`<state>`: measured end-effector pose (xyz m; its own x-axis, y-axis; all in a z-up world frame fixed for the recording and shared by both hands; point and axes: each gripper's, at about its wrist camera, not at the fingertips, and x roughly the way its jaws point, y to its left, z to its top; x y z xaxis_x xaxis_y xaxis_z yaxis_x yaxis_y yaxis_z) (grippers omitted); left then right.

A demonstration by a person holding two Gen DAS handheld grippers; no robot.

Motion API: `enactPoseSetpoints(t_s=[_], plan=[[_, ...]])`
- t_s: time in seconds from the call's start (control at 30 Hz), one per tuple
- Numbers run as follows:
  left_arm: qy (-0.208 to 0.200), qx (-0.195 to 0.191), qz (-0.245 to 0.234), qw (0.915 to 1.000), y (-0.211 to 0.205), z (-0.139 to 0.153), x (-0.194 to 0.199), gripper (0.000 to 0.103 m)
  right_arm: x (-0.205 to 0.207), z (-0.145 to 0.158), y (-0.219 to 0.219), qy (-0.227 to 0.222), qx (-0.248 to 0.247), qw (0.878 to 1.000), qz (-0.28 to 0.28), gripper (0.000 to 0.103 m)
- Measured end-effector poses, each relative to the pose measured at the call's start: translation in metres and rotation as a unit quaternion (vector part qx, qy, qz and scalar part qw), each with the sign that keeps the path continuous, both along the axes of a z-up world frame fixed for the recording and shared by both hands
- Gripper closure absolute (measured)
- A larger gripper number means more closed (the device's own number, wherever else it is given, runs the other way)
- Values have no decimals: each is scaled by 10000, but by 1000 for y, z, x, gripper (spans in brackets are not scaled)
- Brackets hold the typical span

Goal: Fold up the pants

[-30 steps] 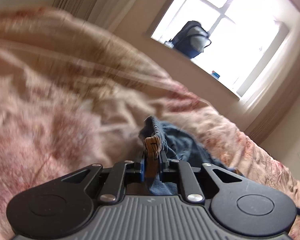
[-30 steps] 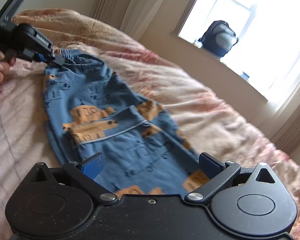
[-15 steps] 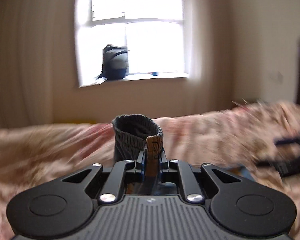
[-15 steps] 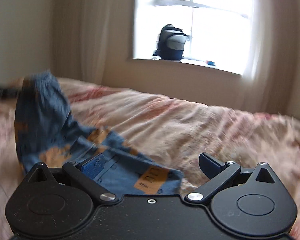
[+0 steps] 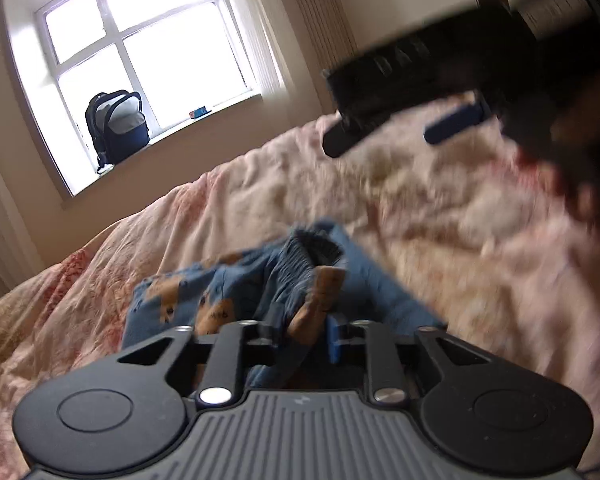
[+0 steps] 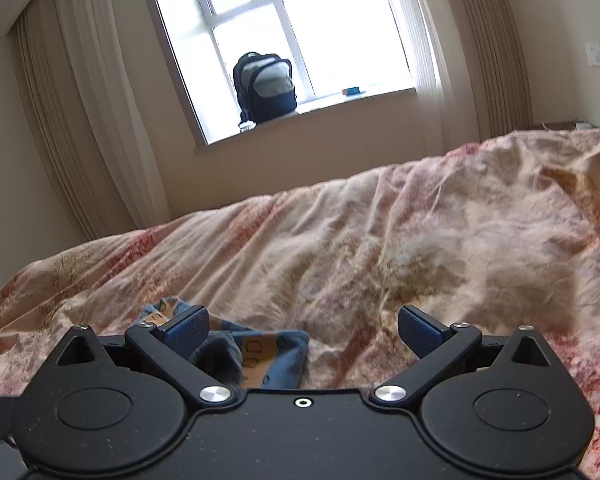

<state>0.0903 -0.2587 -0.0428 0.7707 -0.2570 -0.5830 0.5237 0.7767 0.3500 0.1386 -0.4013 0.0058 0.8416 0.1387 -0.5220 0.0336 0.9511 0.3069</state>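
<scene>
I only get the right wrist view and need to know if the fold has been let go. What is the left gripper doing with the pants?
Observer: The left gripper has just been opening its jaws. The elastic waistband is still between them.
Operator: Are the pants lying flat?
Observer: No. The pants are bunched on the bedspread, and the waistband end stands up.
Operator: How does my gripper look from the left wrist view?
Observer: The right gripper is blurred at the upper right. Its jaws are open, and only bedspread shows through the gap.
</scene>
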Motion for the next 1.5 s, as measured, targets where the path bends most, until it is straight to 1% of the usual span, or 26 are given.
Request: enactPoseSetpoints(t_s=[0.03,0.07,0.1,0.2,0.3,0.37,0.4,0.53,0.57,0.6,0.63,0.67,0.7,0.73,0.77,0.8,0.83,1.0,1.1,1.23,1.3,1.33,1.4,1.43,1.47,1.5], plan=[[-79,60,14,9999,2,-2,-5,51,1,-2,1,63,2,10000,44,2],[-165,67,38,9998,4,-3,-9,41,3,-4,2,120,-10,9999,79,2],[-231,43,47,9997,9,-2,-13,36,5,-6,5,171,-33,9998,123,2],[-252,15,126,9996,17,-5,-17,34,9,-10,13,249,-39,9991,327,2],[-259,239,78,9993,17,-12,-15,36,13,-13,21,222,84,9978,622,2],[-299,315,-20,9991,17,-12,-15,39,16,-17,27,233,149,9965,795,6],[-292,308,-61,9991,17,-12,-14,44,18,-18,30,263,179,9956,881,12],[-72,273,-133,9995,15,-10,-6,51,23,-25,38,394,257,9930,1085,38],[-52,250,-143,9996,15,-10,-5,55,24,-27,39,422,290,9925,1112,42],[-23,234,-152,9996,14,-10,-3,65,25,-28,40,460,335,9919,1133,52],[35,215,-168,9996,13,-9,-1,71,26,-30,40,503,385,9913,1150,65],[114,183,-186,9996,13,-9,1,82,27,-32,40,546,433,9908,1159,71],[188,131,-195,9995,12,-8,3,90,27,-33,40,576,465,9905,1156,78],[231,79,-184,9995,13,-6,4,92,27,-34,40,593,476,9903,1162,86],[243,23,-171,9996,13,-4,4,96,27,-33,40,587,487,9902,1169,90],[236,-26,-165,9996,14,-2,3,97,26,-32,39,559,512,9902,1175,97],[213,-75,-164,9996,15,1,2,97,25,-30,38,529,525,9903,1175,99],[175,-401,-231,9988,21,20,-4,98,10,-14,30,297,508,9921,1106,99],[334,-556,-338,9973,18,18,-4,98,3,-8,27,284,341,9940,999,99],[365,-378,-458,9976,8,1,-6,97,4,-16,25,585,81,9938,937,99],[502,-288,-410,9975,8,-7,-5,89,10,-25,26,843,13,9920,944,95],[574,-325,-406,9970,11,-7,-5,82,11,-27,27,891,-66,9918,919,88],[592,-494,-405,9962,24,-2,-10,38,9,-26,27,835,-135,9925,881,81],[524,-606,-392,9960,35,4,-14,30,8,-23,25,769,-140,9935,830,66],[454,-694,-345,9960,45,10,-17,25,6,-21,24,686,-160,9946,763,56],[425,-780,-278,9957,56,17,-18,22,5,-19,23,615,-185,9956,683,37]])
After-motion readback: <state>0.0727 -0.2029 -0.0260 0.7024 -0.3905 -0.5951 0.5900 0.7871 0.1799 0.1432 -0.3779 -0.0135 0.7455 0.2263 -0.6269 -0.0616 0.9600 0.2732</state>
